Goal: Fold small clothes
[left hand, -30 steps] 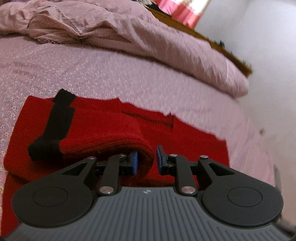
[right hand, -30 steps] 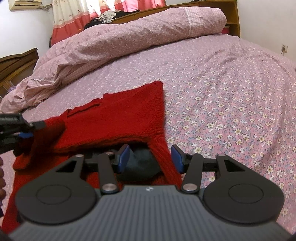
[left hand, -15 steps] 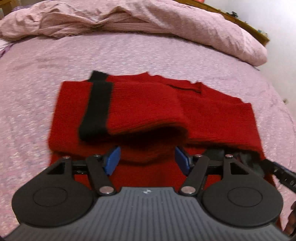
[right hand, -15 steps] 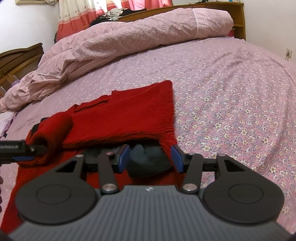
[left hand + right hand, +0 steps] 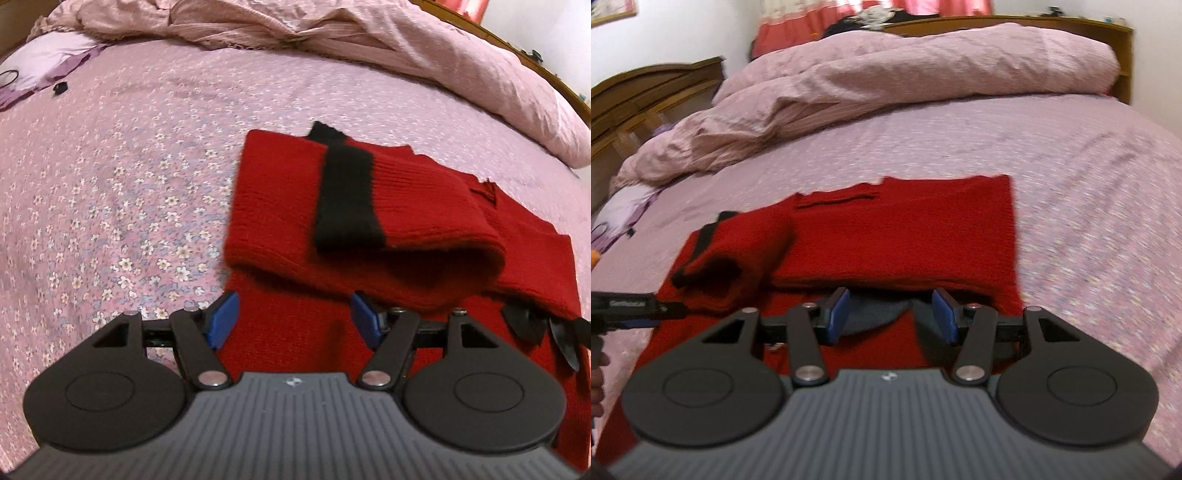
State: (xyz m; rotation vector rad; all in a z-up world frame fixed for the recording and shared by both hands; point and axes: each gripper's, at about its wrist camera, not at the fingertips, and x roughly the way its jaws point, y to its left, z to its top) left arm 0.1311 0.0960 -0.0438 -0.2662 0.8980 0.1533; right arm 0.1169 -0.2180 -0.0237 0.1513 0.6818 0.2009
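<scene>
Red knitted sweater (image 5: pixel 424 221) with a black-cuffed sleeve (image 5: pixel 347 195) folded across it lies flat on the pink floral bed (image 5: pixel 129 184) near its foot edge, while the left gripper (image 5: pixel 293 321) hovers with fingers apart over bare knit and the right gripper's (image 5: pixel 890 314) fingers stand parted around a dark fold under the hem.

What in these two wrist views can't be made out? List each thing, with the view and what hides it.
- Red sweater, lower hem: both views, hidden under the gripper bodies.
- Dark patch between the right gripper pads: right wrist view; a red fold covers its top, so what it is stays unclear.
- Left gripper: only its tip shows at the right wrist view's left edge.
- Small black bits on the bedsheet: left wrist view, too small.
</scene>
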